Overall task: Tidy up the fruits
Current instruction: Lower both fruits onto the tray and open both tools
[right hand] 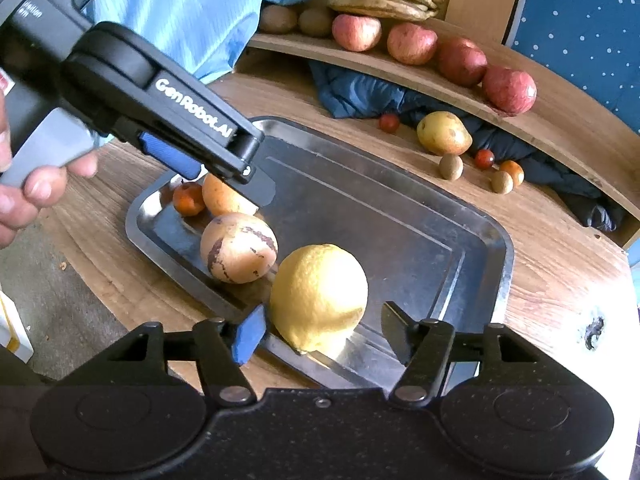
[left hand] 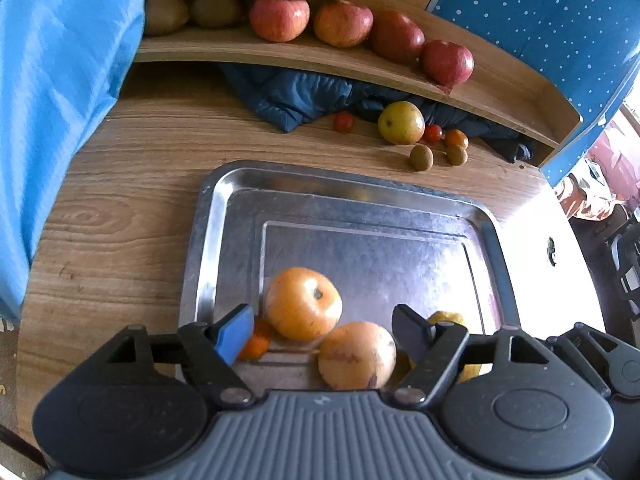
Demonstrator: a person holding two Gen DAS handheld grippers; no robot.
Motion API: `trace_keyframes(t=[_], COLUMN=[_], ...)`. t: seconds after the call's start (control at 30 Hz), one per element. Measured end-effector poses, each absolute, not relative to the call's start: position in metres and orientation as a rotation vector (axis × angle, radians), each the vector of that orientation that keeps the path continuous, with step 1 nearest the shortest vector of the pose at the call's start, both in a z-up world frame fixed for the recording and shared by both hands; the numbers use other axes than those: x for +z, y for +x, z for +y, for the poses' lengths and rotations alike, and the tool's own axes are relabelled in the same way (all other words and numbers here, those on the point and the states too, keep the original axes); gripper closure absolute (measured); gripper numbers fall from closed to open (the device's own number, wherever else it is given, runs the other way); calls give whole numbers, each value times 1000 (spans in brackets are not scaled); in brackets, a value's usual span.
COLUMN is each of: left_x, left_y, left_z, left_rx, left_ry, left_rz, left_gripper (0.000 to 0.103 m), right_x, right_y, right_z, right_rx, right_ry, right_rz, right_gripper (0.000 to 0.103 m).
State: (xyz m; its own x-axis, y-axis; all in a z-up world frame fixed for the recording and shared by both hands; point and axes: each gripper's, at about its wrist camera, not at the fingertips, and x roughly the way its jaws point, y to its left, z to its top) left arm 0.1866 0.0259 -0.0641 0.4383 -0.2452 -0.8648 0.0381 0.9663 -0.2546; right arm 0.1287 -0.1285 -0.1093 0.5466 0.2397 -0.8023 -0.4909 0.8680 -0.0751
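A steel tray lies on the wooden table. In its near corner are a round orange fruit, a tan purple-streaked fruit, a small orange fruit and a lemon. My left gripper hangs open above the orange and tan fruits, its pads clear of both. In the right wrist view the left gripper hovers over the orange fruit. My right gripper stands open around the lemon, which rests on the tray; the black finger is clearly apart from it.
A curved wooden shelf at the back carries red apples, kiwis and bananas. On the table beyond the tray lie a yellow-green fruit, cherry tomatoes and small brown fruits by a dark blue jacket. Blue cloth hangs on the left.
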Motion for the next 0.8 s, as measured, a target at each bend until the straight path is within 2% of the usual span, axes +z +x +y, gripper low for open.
trace_keyframes(t=[0.2, 0.33, 0.47, 0.8], left_x=[-55, -50, -47, -45], left_y=[167, 154, 144, 130], left_z=[29, 32, 34, 34], left_rx=[-157, -144, -119, -53], left_ry=[-213, -202, -190, -99], left_rz=[1092, 1090, 1093, 1150], left_gripper=[16, 6, 2, 1], right_x=[-103, -99, -95, -91], right_y=[119, 113, 107, 94], right_z=[-132, -135, -139, -149], right_rx=[438, 427, 407, 353], right_ry=[-287, -271, -249, -219], right_rz=[869, 857, 840, 822], right_gripper=[21, 19, 10, 2])
